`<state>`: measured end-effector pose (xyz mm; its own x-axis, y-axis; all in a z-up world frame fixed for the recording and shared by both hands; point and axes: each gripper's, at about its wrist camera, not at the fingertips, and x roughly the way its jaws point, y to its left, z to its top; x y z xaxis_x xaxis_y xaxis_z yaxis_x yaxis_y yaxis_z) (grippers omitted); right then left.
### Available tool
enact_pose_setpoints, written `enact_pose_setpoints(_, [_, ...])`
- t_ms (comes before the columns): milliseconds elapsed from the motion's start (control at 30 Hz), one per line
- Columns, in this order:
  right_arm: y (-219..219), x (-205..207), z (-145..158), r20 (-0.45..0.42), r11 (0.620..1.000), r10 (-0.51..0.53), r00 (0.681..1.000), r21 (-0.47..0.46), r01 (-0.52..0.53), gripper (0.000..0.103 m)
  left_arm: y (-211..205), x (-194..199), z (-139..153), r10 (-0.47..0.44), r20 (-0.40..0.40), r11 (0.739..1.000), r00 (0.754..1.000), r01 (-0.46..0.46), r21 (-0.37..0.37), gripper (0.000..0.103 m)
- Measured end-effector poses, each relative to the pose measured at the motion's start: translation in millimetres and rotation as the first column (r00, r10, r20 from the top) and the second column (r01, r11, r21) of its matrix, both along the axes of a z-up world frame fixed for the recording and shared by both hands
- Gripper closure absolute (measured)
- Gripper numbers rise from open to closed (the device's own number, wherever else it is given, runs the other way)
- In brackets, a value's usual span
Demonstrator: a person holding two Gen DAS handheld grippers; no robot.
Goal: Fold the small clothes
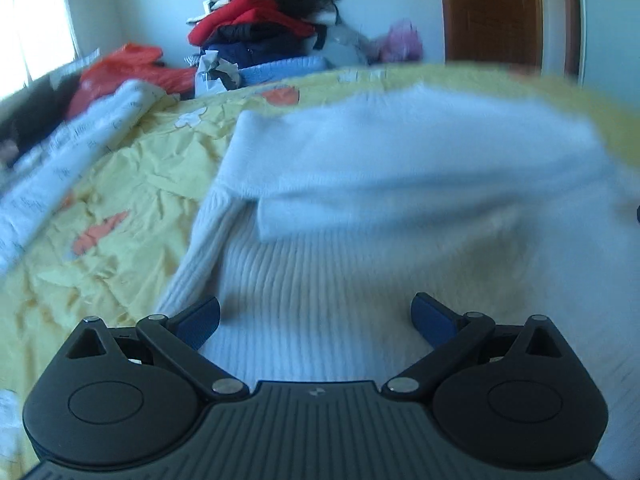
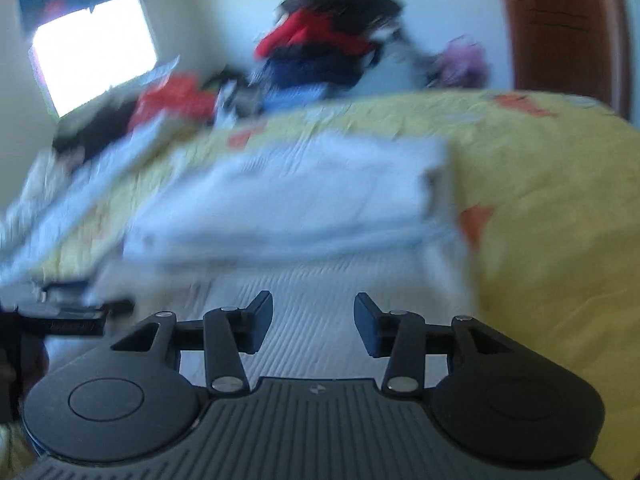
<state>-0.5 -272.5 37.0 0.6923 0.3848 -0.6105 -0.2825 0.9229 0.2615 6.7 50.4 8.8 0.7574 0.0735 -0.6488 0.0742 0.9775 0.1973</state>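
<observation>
Two grippers hang over the same garment, and neither holds anything. At the bottom of the left wrist view, the left gripper (image 1: 316, 320) has its blue-padded fingers spread wide with only ribbed knit showing between them. The right gripper (image 2: 314, 320), low in its own view, stands partly spread, jaws apart and empty.

Beyond the fingers lies the white sweater (image 1: 360, 208), filling the middle of both views on the yellow bedspread (image 1: 132, 184). Its far part looks doubled back over the near ribbed body, though blur makes the layers hard to count. One sleeve (image 1: 196, 256) trails down the left edge of the body.

By its look the knit is soft, thick and light: it should drape and sag instead of holding a crease, and stretch if dragged. A pinch through both layers at a corner or hem edge would likely serve better than a grab mid-panel.

Piled clothes (image 1: 260, 28) sit at upper centre, against the wall.
</observation>
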Motion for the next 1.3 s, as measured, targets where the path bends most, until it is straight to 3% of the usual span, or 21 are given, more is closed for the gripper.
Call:
enact_pose_setpoints(33, [7.4,2.5,-11.9,-0.038,0.999,0.007,0.999,-0.047,-0.009,0.053,3.3,-3.8,0.1,-0.002,0.019,1.000,1.000,0.002,-0.009,0.000])
enact_pose_setpoints(100, [9.7,-6.4,-22.1,0.016,0.995,0.022,1.000,-0.094,-0.020,0.052,13.4,-5.6,4.6,0.009,-0.010,0.999,1.000,-0.009,-0.038,0.000])
enact_pose_setpoints(200, [-3.2,-16.5,-8.6,-0.030,1.000,-0.015,0.999,-0.022,0.014,0.050,34.5,-26.4,26.0,0.004,0.022,0.996,1.000,-0.002,-0.094,0.000])
enact_pose_setpoints(300, [-29.8,-38.2,9.5,-0.011,0.998,-0.050,0.999,0.035,0.050,0.039,53.2,-51.2,34.1,0.037,0.066,0.999,0.997,-0.035,-0.033,0.000])
enact_pose_setpoints(400, [-50.9,-51.0,11.3,-0.043,0.992,-0.126,0.991,-0.006,0.126,0.039,76.6,-61.9,21.4,0.084,-0.014,0.996,0.996,-0.084,-0.030,0.001])
enact_pose_setpoints(467, [-63.6,-57.4,3.1,-0.076,0.985,-0.171,0.982,-0.027,0.169,0.038,88.0,-68.1,10.4,0.105,-0.069,0.992,0.992,-0.109,-0.069,0.001])
enact_pose_setpoints(533, [-66.3,-62.8,-5.5,-0.108,0.982,-0.190,0.976,-0.046,0.186,0.037,93.6,-77.2,5.7,0.117,-0.073,0.983,0.990,-0.126,-0.132,0.004])
enact_pose_setpoints(600, [-63.0,-68.0,-14.0,-0.136,0.985,-0.169,0.976,-0.041,0.165,0.040,97.4,-78.7,4.9,0.115,-0.075,0.975,0.991,-0.127,-0.182,0.016])
enact_pose_setpoints(633, [-58.4,-67.8,-15.2,-0.133,0.990,-0.143,0.981,-0.040,0.139,0.043,99.5,-79.1,4.2,0.108,-0.074,0.970,0.991,-0.122,-0.212,0.032])
enact_pose_setpoints(733, [-44.8,-68.9,-17.0,-0.127,0.995,-0.077,0.989,-0.074,0.068,0.076,94.5,-75.9,10.4,0.078,-0.068,0.969,0.995,-0.091,-0.228,0.074])
enact_pose_setpoints(800, [-51.9,-66.1,-14.5,-0.144,0.996,-0.077,0.987,-0.057,0.069,0.090,91.3,-75.1,16.7,0.069,-0.053,0.978,0.996,-0.078,-0.193,0.090])
enact_pose_setpoints(933, [-75.1,-71.7,1.4,-0.109,0.987,-0.123,0.986,-0.120,0.110,0.093,97.8,-83.8,29.8,0.061,-0.031,0.980,0.998,-0.066,-0.187,0.091])
enact_pose_setpoints(1033, [-76.5,-69.3,-12.6,-0.147,0.988,-0.120,0.982,-0.115,0.104,0.092,102.0,-79.8,9.6,0.106,-0.077,0.983,0.991,-0.116,-0.143,0.092])
enact_pose_setpoints(1133, [-67.5,-74.1,-14.3,-0.135,0.988,-0.135,0.982,-0.092,0.123,0.065,104.6,-87.9,15.5,0.091,-0.070,0.978,0.993,-0.102,-0.183,0.091])
enact_pose_setpoints(1167, [-69.5,-76.0,-13.8,-0.158,0.989,-0.140,0.977,-0.062,0.132,0.040,106.3,-91.6,18.3,0.079,-0.071,0.976,0.994,-0.092,-0.198,0.091])
enact_pose_setpoints(1200, [-72.4,-80.4,-12.9,-0.177,0.990,-0.143,0.974,-0.025,0.141,0.024,108.8,-95.4,20.0,0.065,-0.078,0.974,0.995,-0.080,-0.212,0.088])
enact_pose_setpoints(1233, [-73.9,-85.2,-11.8,-0.183,0.989,-0.145,0.972,-0.003,0.147,0.021,110.5,-99.8,19.7,0.056,-0.088,0.973,0.995,-0.074,-0.218,0.085])
enact_pose_setpoints(1300, [-76.3,-96.9,-10.2,-0.219,0.990,-0.130,0.967,0.026,0.139,0.025,113.8,-105.9,18.2,0.050,-0.114,0.970,0.992,-0.076,-0.230,0.081])
